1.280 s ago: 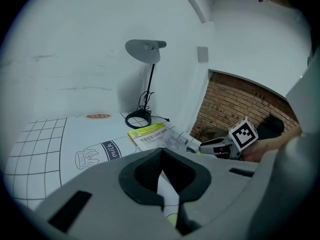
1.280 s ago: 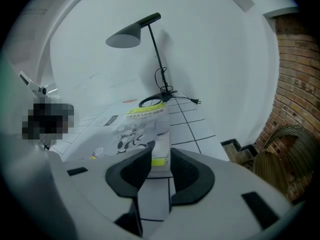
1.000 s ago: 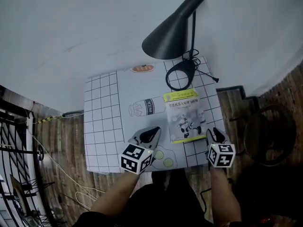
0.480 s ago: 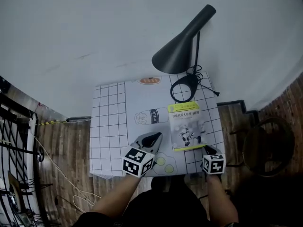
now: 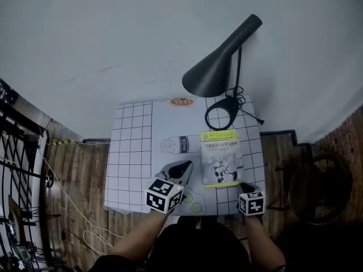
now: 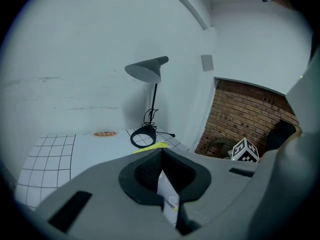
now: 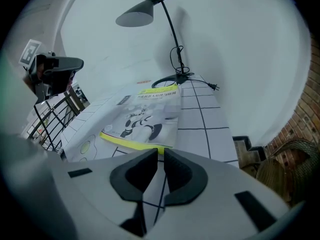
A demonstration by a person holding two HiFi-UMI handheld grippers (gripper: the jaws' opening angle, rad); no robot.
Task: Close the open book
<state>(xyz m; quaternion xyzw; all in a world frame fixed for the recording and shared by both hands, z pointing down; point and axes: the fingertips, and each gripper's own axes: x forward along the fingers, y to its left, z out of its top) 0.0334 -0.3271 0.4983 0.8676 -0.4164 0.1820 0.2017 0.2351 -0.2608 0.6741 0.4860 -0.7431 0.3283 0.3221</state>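
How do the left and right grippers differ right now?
Left gripper hovers over the mat, left of the book; right gripper sits at the mat's near right corner, by the book's corner. Left jaws meet at the tips; right jaws, just closing, show a slim gap. Both hold nothing.

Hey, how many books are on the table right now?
1. The book lies closed, cover up, on the right side of the table, just in front of the lamp's round base. No other book shows, and nothing seems to hide one.
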